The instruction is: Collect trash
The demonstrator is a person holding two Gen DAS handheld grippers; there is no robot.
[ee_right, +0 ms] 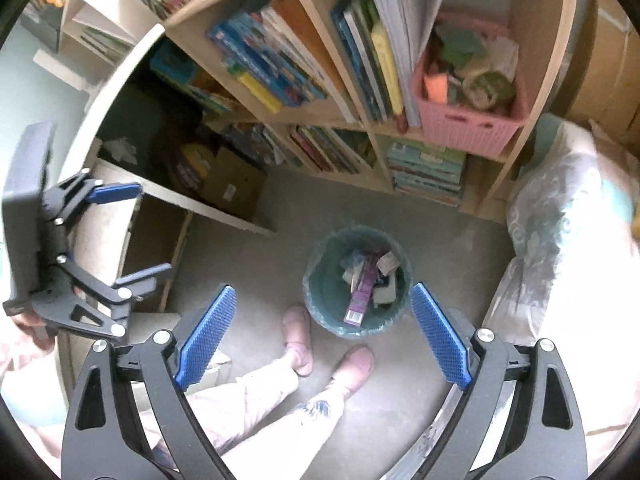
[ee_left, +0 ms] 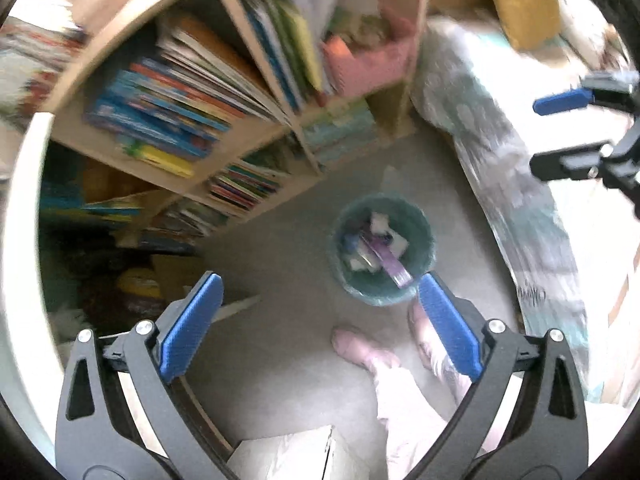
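Observation:
A round teal waste bin (ee_left: 416, 236) (ee_right: 324, 280) stands on the grey carpet, lined with a bag and holding several pieces of trash, among them a long purple box (ee_left: 390, 260) (ee_right: 362, 284) and crumpled paper. My left gripper (ee_left: 320, 284) is open and empty, held high above the floor left of the bin. My right gripper (ee_right: 322, 292) is open and empty, high above the bin. Each gripper shows in the other's view, the right gripper (ee_left: 536, 136) at the right edge, the left gripper (ee_right: 154, 228) at the left edge.
A wooden bookshelf (ee_right: 372, 128) full of books and a pink basket (ee_right: 464, 128) stands behind the bin. A bed with a patterned blanket (ee_right: 560, 216) is to the right. A white desk edge (ee_right: 112, 92) and cardboard box (ee_right: 232, 188) are left. The person's feet in pink slippers (ee_right: 298, 338) stand by the bin.

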